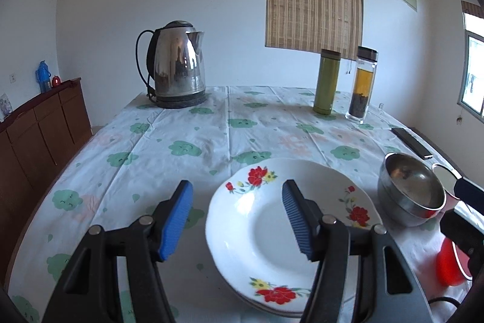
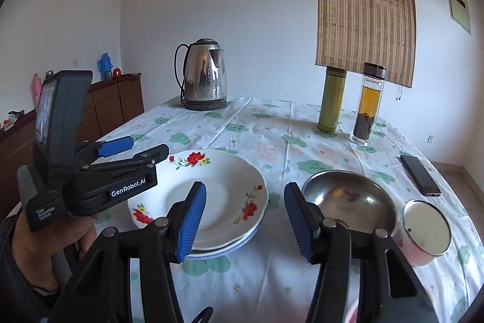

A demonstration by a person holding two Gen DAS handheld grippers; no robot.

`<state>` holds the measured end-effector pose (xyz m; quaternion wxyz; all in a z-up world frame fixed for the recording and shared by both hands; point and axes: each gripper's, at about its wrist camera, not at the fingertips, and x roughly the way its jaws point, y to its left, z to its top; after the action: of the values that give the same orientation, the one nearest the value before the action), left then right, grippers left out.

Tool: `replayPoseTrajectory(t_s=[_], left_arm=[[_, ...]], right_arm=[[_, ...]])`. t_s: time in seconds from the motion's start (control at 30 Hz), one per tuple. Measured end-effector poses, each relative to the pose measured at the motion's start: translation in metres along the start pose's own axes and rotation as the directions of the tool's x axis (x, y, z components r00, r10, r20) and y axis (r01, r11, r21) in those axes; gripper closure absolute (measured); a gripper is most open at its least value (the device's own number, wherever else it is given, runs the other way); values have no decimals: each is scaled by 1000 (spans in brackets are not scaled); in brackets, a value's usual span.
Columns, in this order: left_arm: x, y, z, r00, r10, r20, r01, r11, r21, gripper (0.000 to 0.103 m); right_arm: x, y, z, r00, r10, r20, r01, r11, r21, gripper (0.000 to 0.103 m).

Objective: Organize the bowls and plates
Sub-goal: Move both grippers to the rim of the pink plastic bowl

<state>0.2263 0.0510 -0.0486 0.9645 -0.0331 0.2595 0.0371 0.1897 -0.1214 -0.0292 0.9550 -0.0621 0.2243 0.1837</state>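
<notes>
Looking down at a table (image 1: 181, 141) with a green-cloud cloth. Seeing a flowered plate (image 1: 266, 226) lying in the lower middle of the left wrist view. Noticing, in the right wrist view, a second plate (image 2: 242, 244) with a blue edge peeking out from right under it. So probably looking at plates already piled up, one on top of the other.

Seeing a steel bowl (image 1: 411, 196) standing at the right of the left wrist view, just beside the plates but not on them, right way up. Seeing a red cup (image 2: 426, 232) with a shiny inside, tucked close to the bowl's right side in the lower right. Touching the bowl or not: too hard for telling.

Holding the left tongs (image 1: 237, 196) open, low in the frame, with nothing between the blue pads (image 1: 178, 220). Hanging in front of the plate's left part; touching it or not, not showing. Holding the right tongs (image 2: 245, 202) open too, gripping nothing, pointing at the gap between the plates and the bowl.

Guessing at the leftover jobs: finding a home for the bowl, maybe on top of the plate pile, and perhaps tidying the cup. Not yet lifting anything.

Leaving alone the kettle (image 1: 178, 65), the green bottle (image 1: 328, 80), the tea bottle (image 1: 363, 84) and the phone (image 1: 413, 143), all higher up in the frame.
</notes>
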Motion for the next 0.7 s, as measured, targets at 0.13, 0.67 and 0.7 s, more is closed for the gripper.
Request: replayPoseTrajectory(t_s=[0.13,0.67,0.7], left_arm=[[-24,-27,-3,998,-60,-11,60,998,26,41],[-69,-159,-41,932,-326,-159,350,925,150,41],[-69,-163,-42,928,-333,-169,358,921,151,41]], right_arm=[[-35,-26,-9,999,-36,2,36,999,11,47],[-90,-138,-66,969,-233,-86,243,962,128,53],[-89,-140,-68,969,-229,-93,240,962,131,55]])
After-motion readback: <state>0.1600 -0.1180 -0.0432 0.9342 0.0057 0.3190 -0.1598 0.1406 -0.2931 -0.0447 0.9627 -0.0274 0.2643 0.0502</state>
